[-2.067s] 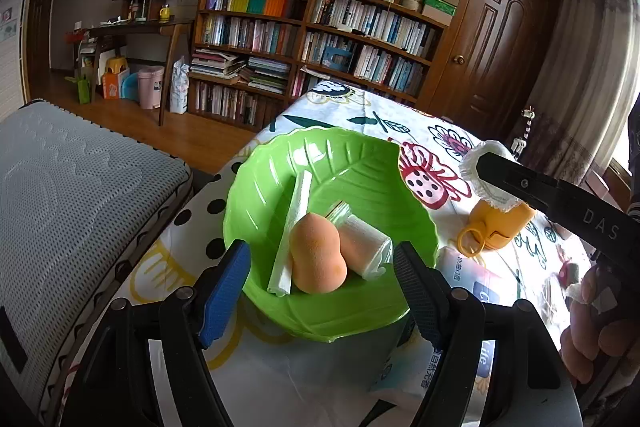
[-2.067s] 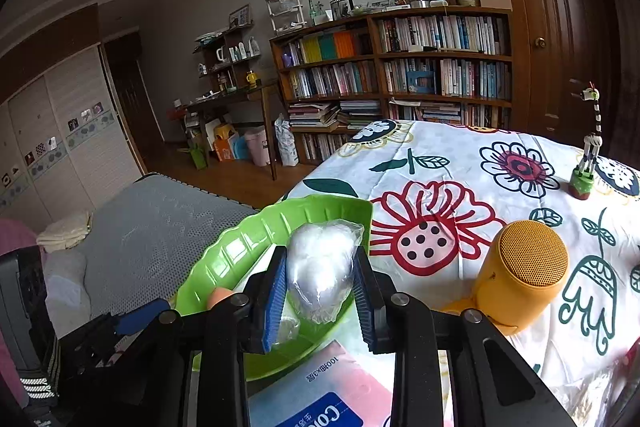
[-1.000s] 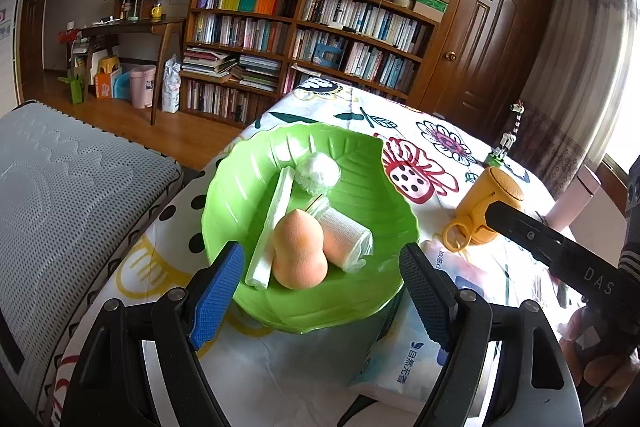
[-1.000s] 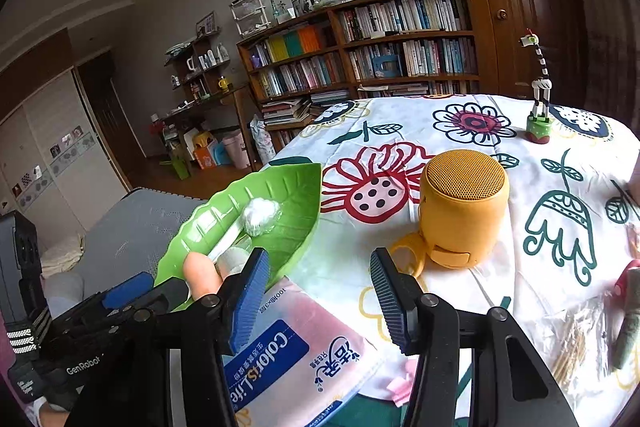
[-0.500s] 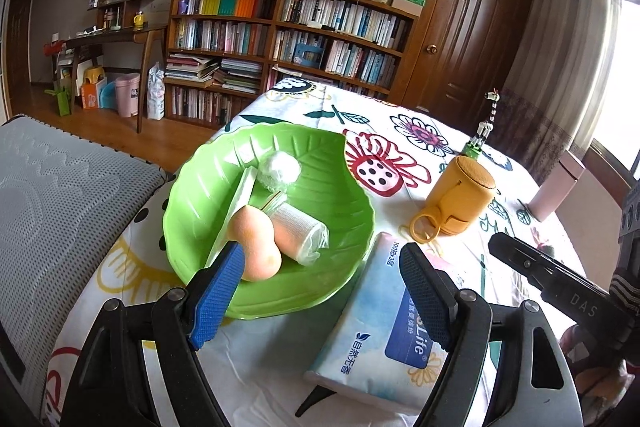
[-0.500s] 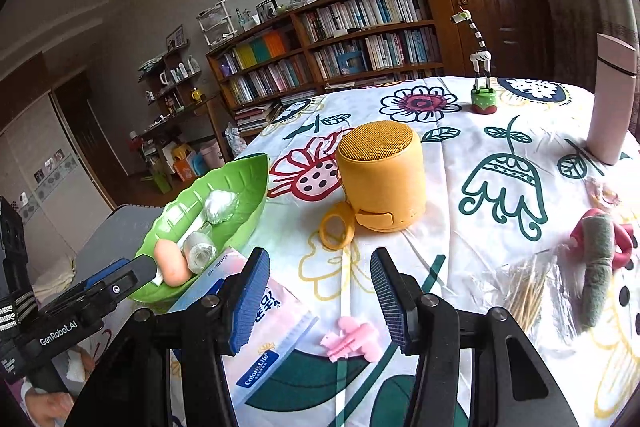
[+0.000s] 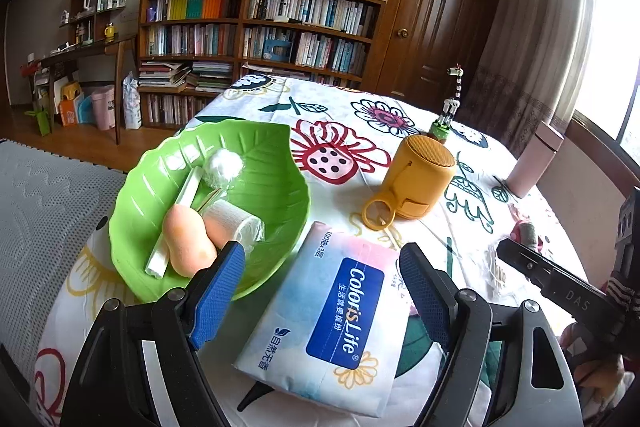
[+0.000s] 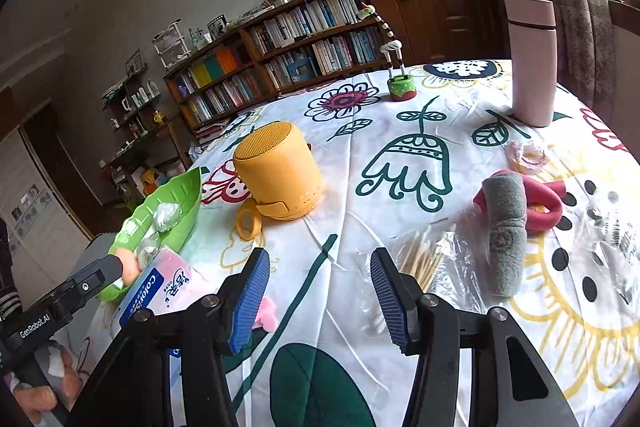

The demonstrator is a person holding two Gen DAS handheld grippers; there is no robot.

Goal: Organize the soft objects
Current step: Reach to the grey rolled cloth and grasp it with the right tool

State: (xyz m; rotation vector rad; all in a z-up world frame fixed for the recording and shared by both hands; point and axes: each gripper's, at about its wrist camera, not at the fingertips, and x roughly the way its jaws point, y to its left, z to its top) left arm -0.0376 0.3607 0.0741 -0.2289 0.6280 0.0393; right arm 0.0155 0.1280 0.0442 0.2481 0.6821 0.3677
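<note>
A green leaf-shaped bowl (image 7: 276, 203) (image 8: 188, 199) holds an orange makeup sponge (image 7: 184, 239), a bandage roll (image 7: 236, 223), a white strip (image 7: 180, 211) and a bagged cotton ball (image 7: 222, 165) (image 8: 166, 215). A tissue pack (image 7: 332, 319) (image 8: 160, 287) lies between the fingers of my left gripper (image 7: 320, 295), which is open just above it. My right gripper (image 8: 318, 301) is open over bare cloth. To its right lie a bag of cotton swabs (image 8: 420, 259), a grey plush roll (image 8: 504, 227) and a pink foam loop (image 8: 544, 203).
A yellow speaker (image 7: 416, 179) (image 8: 278, 171) stands mid-table, with a giraffe figurine (image 8: 394, 71) and a pink flask (image 8: 532, 63) behind it. A small pink piece (image 8: 266, 313) lies by the right gripper's left finger. A grey mattress (image 7: 44, 211) borders the table at left. Bookshelves line the far wall.
The right gripper let the cotton ball go into the bowl, opened, and swung right toward the swabs and plush roll. The left gripper shifted right from the bowl to the tissue pack.
</note>
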